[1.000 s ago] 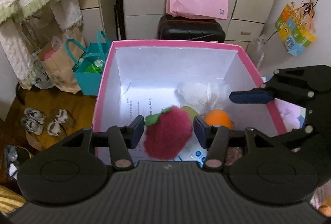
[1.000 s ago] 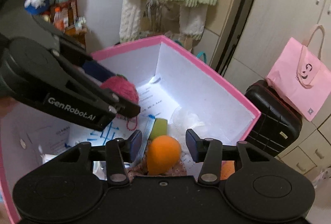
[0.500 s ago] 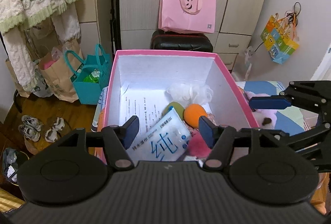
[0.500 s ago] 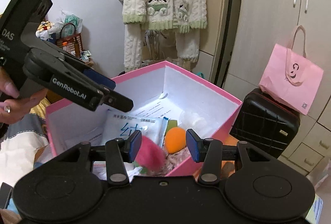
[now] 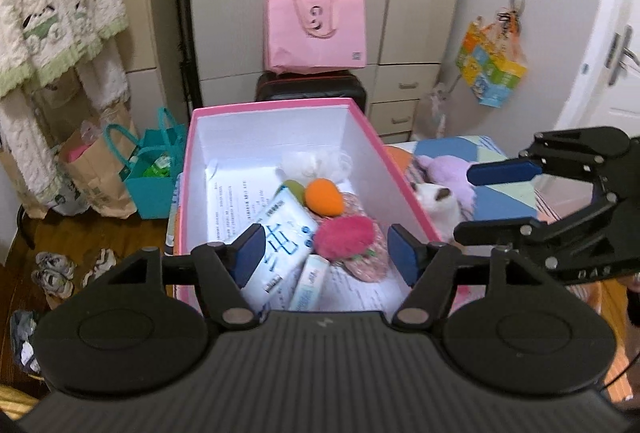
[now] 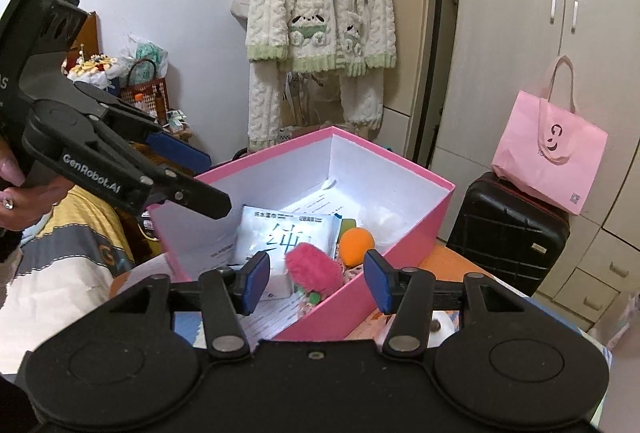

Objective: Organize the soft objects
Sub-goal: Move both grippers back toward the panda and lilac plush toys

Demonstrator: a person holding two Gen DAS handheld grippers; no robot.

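Pink box [image 5: 404, 177], strawberry plush [image 5: 344, 236] inside (lying loose)

Wipes pack [image 5: 280, 233] partly behind left gripper's finger, white plush [image 5: 434, 201] half hidden by pink box wall [image 5: 400, 177]

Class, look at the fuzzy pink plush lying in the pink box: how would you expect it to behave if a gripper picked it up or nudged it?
The pink plush looks fluffy, so it probably squashes between pads rather than resisting. It is likely light for its bulk. Its rounded shape might roll a little, though the fuzz and the floral pouch beneath should damp that.
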